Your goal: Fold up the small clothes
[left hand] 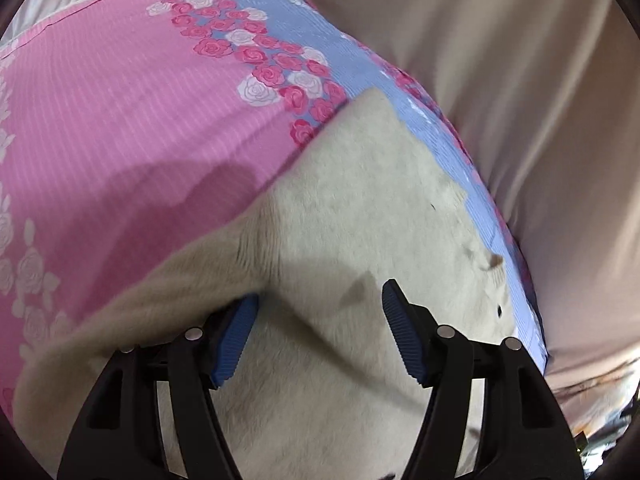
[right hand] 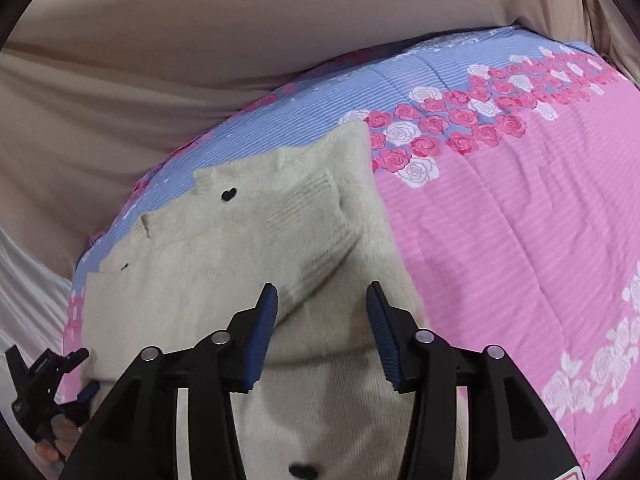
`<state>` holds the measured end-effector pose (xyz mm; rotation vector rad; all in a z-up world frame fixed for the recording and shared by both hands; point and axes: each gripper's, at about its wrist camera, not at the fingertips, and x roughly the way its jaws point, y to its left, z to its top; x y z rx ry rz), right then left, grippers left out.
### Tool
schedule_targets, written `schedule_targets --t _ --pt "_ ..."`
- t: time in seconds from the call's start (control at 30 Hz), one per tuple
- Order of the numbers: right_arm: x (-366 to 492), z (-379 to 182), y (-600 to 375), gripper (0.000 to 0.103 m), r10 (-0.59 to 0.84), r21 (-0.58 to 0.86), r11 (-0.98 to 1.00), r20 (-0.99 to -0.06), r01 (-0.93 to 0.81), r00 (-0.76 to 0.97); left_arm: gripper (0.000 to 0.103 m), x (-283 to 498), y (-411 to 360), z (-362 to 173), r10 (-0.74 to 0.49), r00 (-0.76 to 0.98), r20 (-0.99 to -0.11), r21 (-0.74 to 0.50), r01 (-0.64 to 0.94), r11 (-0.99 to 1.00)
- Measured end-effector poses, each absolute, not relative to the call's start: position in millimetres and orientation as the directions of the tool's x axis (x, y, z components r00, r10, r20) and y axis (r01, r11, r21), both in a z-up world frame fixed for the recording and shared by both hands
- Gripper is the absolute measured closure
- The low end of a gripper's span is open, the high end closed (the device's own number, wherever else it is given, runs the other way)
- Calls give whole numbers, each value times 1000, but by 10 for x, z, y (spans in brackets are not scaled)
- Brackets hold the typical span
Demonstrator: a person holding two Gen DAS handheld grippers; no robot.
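Note:
A cream fluffy sweater (left hand: 360, 208) with small black heart buttons lies flat on a pink and blue rose-print quilt (left hand: 120, 100). My left gripper (left hand: 320, 296) hovers just over it, jaws apart; the left blue pad (left hand: 236, 340) sits at the edge of a raised fold, not pinching. In the right wrist view the sweater (right hand: 248, 240) shows a ribbed sleeve (right hand: 316, 216) folded across the body. My right gripper (right hand: 320, 292) stands open right above that sleeve, with the fabric below the gap and no pad pressing it. The left gripper (right hand: 52, 380) shows at the lower left edge.
Beige sheet (left hand: 520, 100) surrounds the quilt on the far side and drapes off to the right. In the right wrist view the beige sheet (right hand: 160, 60) fills the top and left. A hand (right hand: 52, 448) holds the left gripper at the bottom left corner.

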<state>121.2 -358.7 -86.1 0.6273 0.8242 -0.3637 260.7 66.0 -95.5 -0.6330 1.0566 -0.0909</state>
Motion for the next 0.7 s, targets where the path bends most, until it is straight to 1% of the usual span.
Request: schedule_targets --t 0.03,0.07,0.1,0.13,0.17,0.2,0.27,0.33,0.37,0.4,0.43,0.47,0.5,0.57,0.63,0.7 --pt "1285 -870 -3593 57 -55 375 766 -770 522 635 56 2643 651 -950 -351 506 -788 -515 -229 826" --pt "1349 -884 -3591 65 -46 380 770 -769 513 638 62 2673 647 -944 -339 505 -794 -503 -231 833" --pt "1406 -901 -3617 77 -32 388 774 -766 501 643 77 2707 646 -938 -327 508 -797 -491 -230 840" --pt "1460 -881 -3606 95 -26 385 783 -765 490 643 87 2742 644 -918 -308 513 -801 -472 -227 852" --pt "1467 -825 -3596 96 -36 382 790 -752 480 658 89 2759 656 -881 -297 524 -798 -465 -222 857" --pt "1449 -728 -3581 96 -44 388 797 -726 462 687 93 2759 671 -805 -283 551 -785 -461 -213 862" --pt "1349 -450 -3563 96 -86 383 815 -663 436 744 93 2754 698 -678 -265 590 -762 -452 -192 871" --pt "1290 -401 -3598 96 -88 397 814 -638 424 765 92 2758 686 -619 -235 616 -752 -423 -177 889" --pt "1324 -482 -3620 96 -92 376 818 -662 435 744 91 2773 673 -656 -219 609 -762 -401 -179 898" --pt "1367 -635 -3649 96 -93 344 822 -706 454 702 90 2820 631 -756 -208 578 -789 -374 -184 909" --pt "1415 -828 -3680 96 -70 325 821 -759 469 648 89 2851 614 -840 -203 556 -806 -357 -184 916" --pt "1420 -954 -3699 95 -44 328 814 -787 479 615 89 2863 594 -934 -180 536 -825 -325 -189 927" --pt "1372 -978 -3703 95 -29 349 806 -783 477 621 89 2848 593 -963 -177 536 -825 -319 -184 930" --pt "1197 -847 -3686 89 -47 367 798 -753 478 656 85 2743 619 -890 -197 548 -813 -339 -169 926" --pt "999 -722 -3671 84 -52 384 791 -734 477 677 77 2628 675 -814 -224 549 -805 -365 -162 917" --pt "781 -661 -3658 84 -55 384 790 -733 479 678 74 2502 715 -747 -225 551 -803 -359 -146 922"
